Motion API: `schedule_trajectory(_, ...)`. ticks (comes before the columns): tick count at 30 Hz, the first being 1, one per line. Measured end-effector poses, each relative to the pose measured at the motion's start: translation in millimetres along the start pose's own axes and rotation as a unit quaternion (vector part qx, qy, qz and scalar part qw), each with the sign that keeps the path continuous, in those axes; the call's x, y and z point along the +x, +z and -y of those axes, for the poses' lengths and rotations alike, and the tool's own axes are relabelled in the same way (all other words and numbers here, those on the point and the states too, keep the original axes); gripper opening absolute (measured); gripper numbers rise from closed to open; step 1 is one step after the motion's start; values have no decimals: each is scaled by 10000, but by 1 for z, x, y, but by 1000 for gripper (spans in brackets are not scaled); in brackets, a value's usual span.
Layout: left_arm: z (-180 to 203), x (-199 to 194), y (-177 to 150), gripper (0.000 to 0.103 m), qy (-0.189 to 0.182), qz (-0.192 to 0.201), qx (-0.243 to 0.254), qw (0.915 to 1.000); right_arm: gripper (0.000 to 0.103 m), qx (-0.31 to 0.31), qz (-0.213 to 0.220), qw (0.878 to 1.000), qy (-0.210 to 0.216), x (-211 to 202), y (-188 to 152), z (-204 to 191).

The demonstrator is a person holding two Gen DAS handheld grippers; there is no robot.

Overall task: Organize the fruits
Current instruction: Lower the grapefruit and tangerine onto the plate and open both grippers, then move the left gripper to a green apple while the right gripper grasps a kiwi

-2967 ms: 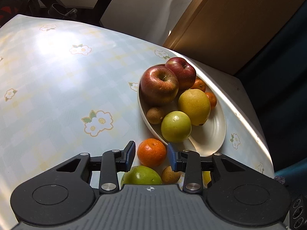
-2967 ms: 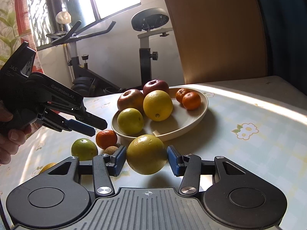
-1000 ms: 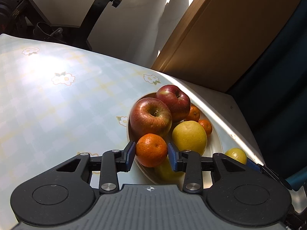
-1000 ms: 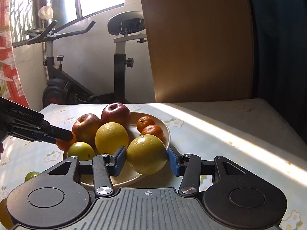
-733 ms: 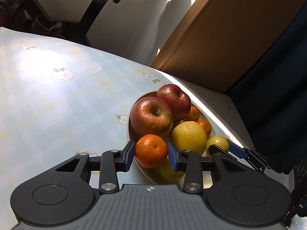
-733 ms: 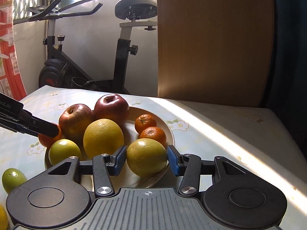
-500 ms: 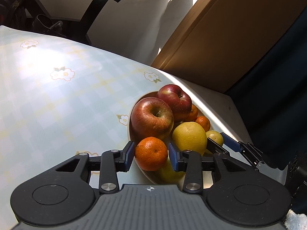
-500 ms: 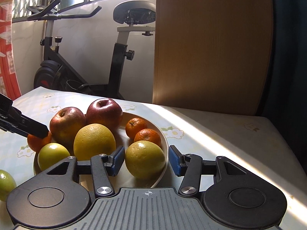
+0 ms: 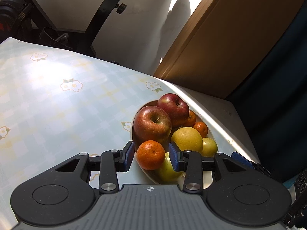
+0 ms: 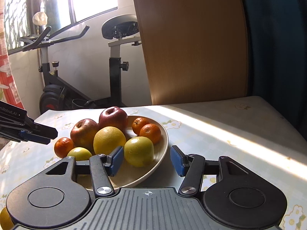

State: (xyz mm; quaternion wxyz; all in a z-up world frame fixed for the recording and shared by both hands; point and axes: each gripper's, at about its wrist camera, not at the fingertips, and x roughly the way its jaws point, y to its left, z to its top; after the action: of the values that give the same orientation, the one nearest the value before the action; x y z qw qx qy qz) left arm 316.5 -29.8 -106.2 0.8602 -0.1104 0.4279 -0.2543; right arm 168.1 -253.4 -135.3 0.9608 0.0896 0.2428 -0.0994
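A cream plate holds two red apples, a big yellow orange, small tangerines and green-yellow fruits. My right gripper is open; the yellow-green fruit lies free on the plate between its fingers. My left gripper is open around a tangerine that rests on the plate's near edge against an apple; small gaps show beside both pads. The left gripper also shows in the right wrist view, beside that tangerine.
The table wears a pale checked cloth with flowers. A yellow fruit lies off the plate at the lower left. A wooden board and an exercise bike stand behind the table.
Both grippers carried their fruit to the plate. The right gripper opened and let go of the yellow-green fruit. The left gripper set the tangerine on the plate edge and opened slightly.
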Motion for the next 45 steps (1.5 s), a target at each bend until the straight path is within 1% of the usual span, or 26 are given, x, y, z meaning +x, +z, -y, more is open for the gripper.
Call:
schedule_trajectory(4, 3, -16, -4, 41, 110, 41, 175, 9998, 51, 37, -70, 9999, 153, -8, -7, -9)
schedule_trajectory(10, -3, -39, -13, 41, 258, 37, 378, 9989, 51, -19, -131, 9993, 359, -16, -18, -28)
schedule_trajectory(15, -10, -51, -24, 41, 345, -47, 518, 9980, 50, -224, -224, 9979, 557, -19, -26, -48)
schedule_trajectory(20, -17, -54, -36, 41, 205, -294, 467, 9983, 41, -708, -531, 9916, 941, -18, -35, -75)
schedule_trajectory(23, -19, -55, -41, 41, 280, -281, 489, 9980, 37, -1055, -644, 9866, 1065, -17, -40, -89)
schedule_trajectory(26, -20, -55, -44, 41, 220, -301, 440, 9983, 34, -1233, -740, 9826, 1179, -16, -40, -97)
schedule_trajectory(30, -20, -55, -46, 41, 176, -314, 490, 9981, 32, -1348, -867, 9791, 1250, -10, -40, -100)
schedule_trajectory(35, -21, -54, -46, 41, 51, -336, 384, 9987, 32, -1488, -1115, 9742, 1282, 3, -41, -103)
schedule_trajectory(38, -21, -53, -47, 41, 11, -368, 335, 9988, 26, -1457, -1169, 9733, 1337, 6, -43, -101)
schedule_trajectory(39, -21, -52, -48, 41, -1, -383, 325, 9987, 25, -1428, -1175, 9732, 1365, 6, -43, -100)
schedule_trajectory(43, -19, -49, -51, 41, -46, -424, 345, 9985, 25, -1325, -1124, 9748, 1399, 3, -45, -95)
schedule_trajectory(45, -19, -47, -51, 43, -65, -460, 307, 9984, 25, -1249, -1006, 9772, 1391, 1, -44, -90)
